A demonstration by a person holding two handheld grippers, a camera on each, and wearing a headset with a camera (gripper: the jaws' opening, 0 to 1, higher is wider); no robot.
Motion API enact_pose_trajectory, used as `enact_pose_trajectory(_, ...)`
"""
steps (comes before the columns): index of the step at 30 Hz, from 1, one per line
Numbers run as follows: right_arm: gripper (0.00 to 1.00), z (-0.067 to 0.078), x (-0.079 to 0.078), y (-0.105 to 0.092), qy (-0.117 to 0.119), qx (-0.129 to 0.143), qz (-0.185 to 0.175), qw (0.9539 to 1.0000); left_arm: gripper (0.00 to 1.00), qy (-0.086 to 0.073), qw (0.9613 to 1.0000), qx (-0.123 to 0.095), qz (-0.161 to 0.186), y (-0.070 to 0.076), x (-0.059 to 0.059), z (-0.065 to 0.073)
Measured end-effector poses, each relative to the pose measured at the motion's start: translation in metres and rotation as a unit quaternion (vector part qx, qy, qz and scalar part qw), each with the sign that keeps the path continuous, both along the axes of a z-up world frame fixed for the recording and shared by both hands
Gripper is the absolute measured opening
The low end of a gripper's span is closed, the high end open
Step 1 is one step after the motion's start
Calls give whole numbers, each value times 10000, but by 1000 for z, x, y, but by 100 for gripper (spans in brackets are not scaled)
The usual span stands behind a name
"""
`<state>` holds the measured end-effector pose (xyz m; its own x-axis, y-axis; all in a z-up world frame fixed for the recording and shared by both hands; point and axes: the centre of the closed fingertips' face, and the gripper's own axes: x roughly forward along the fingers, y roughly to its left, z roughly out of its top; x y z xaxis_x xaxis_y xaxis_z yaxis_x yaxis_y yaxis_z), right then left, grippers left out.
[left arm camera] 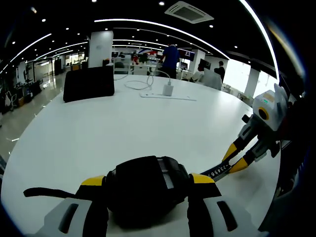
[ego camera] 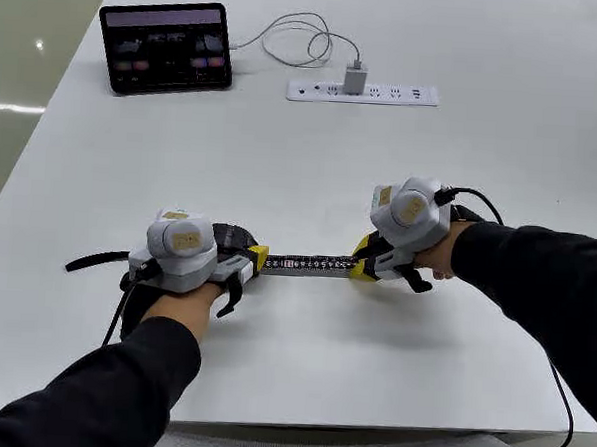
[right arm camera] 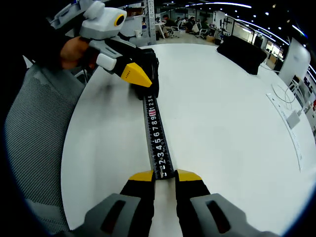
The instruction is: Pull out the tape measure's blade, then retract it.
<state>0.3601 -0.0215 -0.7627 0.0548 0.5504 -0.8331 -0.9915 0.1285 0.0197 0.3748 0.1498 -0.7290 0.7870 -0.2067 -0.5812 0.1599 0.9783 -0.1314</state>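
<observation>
Head view: tape measure case (ego camera: 233, 240) sits on the white table (ego camera: 313, 134) at my left. The blade (ego camera: 308, 263) is a short way out, running straight from the case to my right gripper (ego camera: 362, 267). Long axis is left-right across the bench, tip end pointing right, numbers face up.

My left gripper (left arm camera: 148, 180) has its jaws clamped on the case's two flanks. In the right gripper view my jaws are pinched in on the blade tip, low numbers right at the yellow pads (right arm camera: 143, 176).

Handling, my read:
- Case is rigid, compact, some heft, so a side squeeze should hold.
- Blade is thin springy steel, slick, likely to kink if twisted and to snap back under spring load.
- Best grip is the very tip. Pull in line with the axis, feed it back slowly.
</observation>
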Motion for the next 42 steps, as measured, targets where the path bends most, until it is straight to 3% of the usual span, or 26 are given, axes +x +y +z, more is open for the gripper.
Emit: enact_pose_trajectory(42, 11, 2, -3, 19, -53, 156, 113, 9998, 61, 77, 9999, -71, 7, 0, -1, 1)
